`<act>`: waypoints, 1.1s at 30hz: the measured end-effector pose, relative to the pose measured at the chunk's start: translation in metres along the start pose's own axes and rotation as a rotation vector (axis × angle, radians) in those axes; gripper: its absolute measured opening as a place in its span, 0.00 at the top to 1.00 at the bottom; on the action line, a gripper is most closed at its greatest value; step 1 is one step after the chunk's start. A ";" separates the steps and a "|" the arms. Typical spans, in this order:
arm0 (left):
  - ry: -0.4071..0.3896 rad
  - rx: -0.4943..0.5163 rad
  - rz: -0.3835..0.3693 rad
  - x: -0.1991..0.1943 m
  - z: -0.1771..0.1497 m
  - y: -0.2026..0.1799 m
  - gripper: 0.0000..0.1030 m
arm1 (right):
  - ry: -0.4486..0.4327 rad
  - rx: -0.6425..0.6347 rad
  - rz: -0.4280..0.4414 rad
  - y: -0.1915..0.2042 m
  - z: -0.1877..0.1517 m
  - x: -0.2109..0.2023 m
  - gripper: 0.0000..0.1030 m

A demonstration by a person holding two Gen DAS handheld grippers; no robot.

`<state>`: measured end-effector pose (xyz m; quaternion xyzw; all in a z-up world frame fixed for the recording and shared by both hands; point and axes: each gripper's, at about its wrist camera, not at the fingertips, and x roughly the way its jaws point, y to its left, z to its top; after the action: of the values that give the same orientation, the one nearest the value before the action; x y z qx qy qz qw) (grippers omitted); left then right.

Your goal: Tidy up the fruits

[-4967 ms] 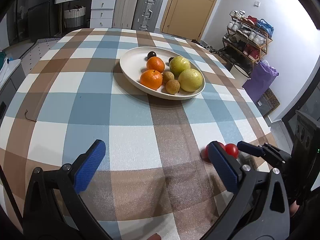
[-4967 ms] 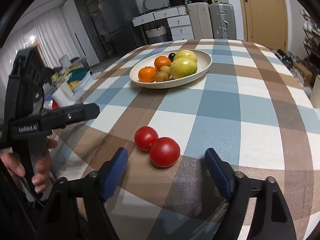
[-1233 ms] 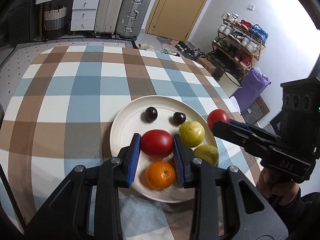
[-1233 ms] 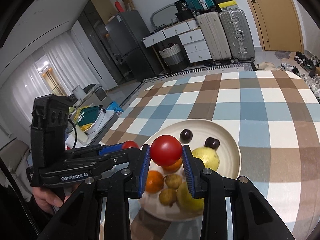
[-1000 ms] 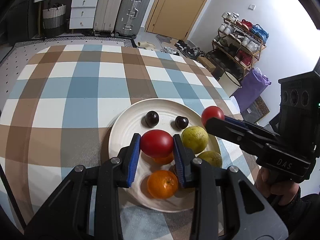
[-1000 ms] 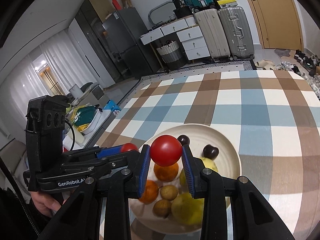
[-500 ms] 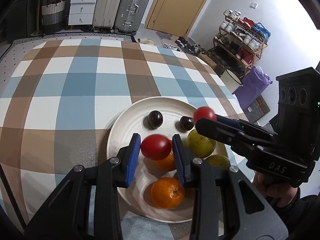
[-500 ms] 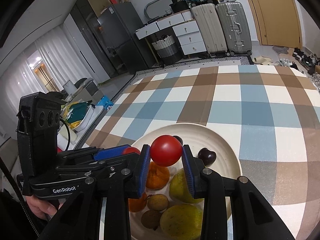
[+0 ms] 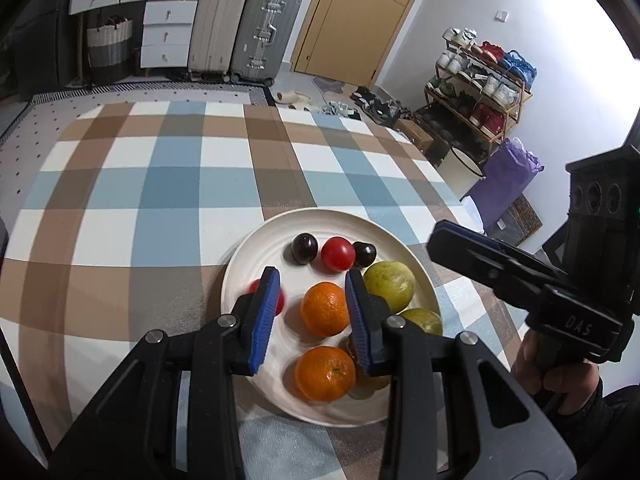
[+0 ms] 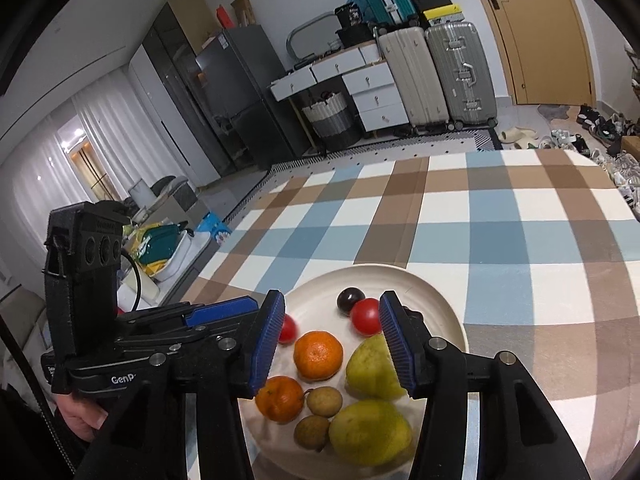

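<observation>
Now that both red tomatoes have dropped from the pads, the step reads as delivered: one glossy round tomato (image 9: 338, 253) lies between two dark plums, the other (image 10: 289, 329) sits blurred near the rim of the smooth cream ceramic plate (image 9: 256, 240). Left tool (image 9: 313, 284) is released and empty; right tool (image 10: 332, 322) is opening, nothing between its ribbed blue pads. Dimpled oranges and green pears fill the plate on the checked woven tablecloth (image 9: 160, 184)

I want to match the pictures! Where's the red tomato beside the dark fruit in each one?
Left wrist view: tomato, far side of the plate, between two dark fruits.
Right wrist view: tomato, far side again, right of one dark fruit.
Shared landmark: the plate.
</observation>
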<state>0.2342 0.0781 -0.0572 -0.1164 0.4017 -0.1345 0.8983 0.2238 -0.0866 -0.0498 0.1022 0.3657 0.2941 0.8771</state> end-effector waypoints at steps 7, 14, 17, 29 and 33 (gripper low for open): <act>-0.072 0.020 0.013 -0.039 -0.008 -0.019 0.57 | -0.068 -0.010 -0.014 0.013 -0.005 -0.035 0.39; -0.162 0.048 0.037 -0.079 -0.018 -0.042 0.32 | -0.150 -0.024 -0.028 0.026 -0.015 -0.070 0.22; -0.219 0.055 0.076 -0.098 -0.024 -0.051 0.20 | -0.189 -0.036 -0.031 0.032 -0.021 -0.086 0.15; -0.404 0.066 0.157 -0.157 -0.058 -0.071 0.01 | -0.348 -0.097 -0.122 0.050 -0.052 -0.136 0.01; -0.475 0.065 0.192 -0.169 -0.073 -0.073 0.01 | -0.397 -0.125 -0.173 0.053 -0.062 -0.143 0.01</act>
<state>0.0607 0.0591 0.0352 -0.0774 0.1840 -0.0304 0.9794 0.0771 -0.1303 0.0098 0.0718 0.1742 0.2138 0.9585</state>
